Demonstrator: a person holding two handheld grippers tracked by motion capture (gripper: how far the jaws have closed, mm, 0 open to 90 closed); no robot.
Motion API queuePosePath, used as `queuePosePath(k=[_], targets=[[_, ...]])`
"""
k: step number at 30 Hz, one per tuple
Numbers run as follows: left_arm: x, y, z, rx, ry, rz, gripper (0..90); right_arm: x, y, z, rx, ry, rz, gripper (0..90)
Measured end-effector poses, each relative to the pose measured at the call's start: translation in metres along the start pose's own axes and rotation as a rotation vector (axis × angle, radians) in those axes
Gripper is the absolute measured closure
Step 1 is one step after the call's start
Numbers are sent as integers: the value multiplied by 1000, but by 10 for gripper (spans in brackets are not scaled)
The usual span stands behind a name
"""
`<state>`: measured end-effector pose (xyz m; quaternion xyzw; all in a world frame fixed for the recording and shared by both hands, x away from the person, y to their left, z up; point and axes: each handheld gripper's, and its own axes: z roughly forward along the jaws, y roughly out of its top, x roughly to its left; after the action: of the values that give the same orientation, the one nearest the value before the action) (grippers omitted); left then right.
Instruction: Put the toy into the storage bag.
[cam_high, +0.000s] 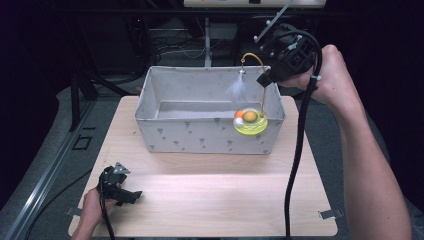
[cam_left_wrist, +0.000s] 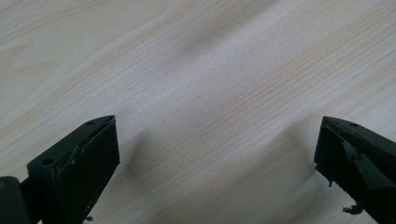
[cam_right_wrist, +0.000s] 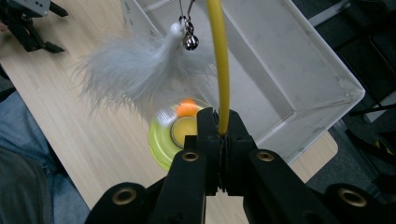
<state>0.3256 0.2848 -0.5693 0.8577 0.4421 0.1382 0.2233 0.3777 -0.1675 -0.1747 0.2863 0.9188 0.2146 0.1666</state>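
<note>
— Tongs status? Right tongs (cam_right_wrist: 219, 128) clamped on cat toy (cam_high: 250, 120) wand, toy hanging above grey bin (cam_high: 165, 129), right end.
— Left tongs (cam_high: 131, 195)?
— Wide apart, empty, near-left on bench (cam_high: 210, 195).

We count 1 wooden table (cam_high: 210, 200) across the lower middle of the high view. On it stands 1 grey fabric bin (cam_high: 200, 137), at centre frame. There is 1 cat toy (cam_high: 250, 121), right of centre: 1 yellow-green round base, 1 curved yellow wand (cam_right_wrist: 218, 60), 1 white feather tuft (cam_right_wrist: 135, 70) and 1 small bell (cam_right_wrist: 190, 42). We see 2 balls in its base, 1 orange and 1 white. There are 2 grippers: 1 left gripper (cam_high: 131, 196) at lower left, 1 right gripper (cam_high: 264, 80) at upper right. 2 forearms enter from the bottom edge.
</note>
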Motion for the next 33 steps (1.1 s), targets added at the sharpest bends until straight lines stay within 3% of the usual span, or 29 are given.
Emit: queuePosePath(k=[15, 33], targets=[[0, 1, 0, -2, -4, 2, 1, -20, 13, 2, 12, -44, 46, 890], [0, 0, 0, -1, -4, -3, 1, -53, 20, 11, -3, -112, 146, 891]])
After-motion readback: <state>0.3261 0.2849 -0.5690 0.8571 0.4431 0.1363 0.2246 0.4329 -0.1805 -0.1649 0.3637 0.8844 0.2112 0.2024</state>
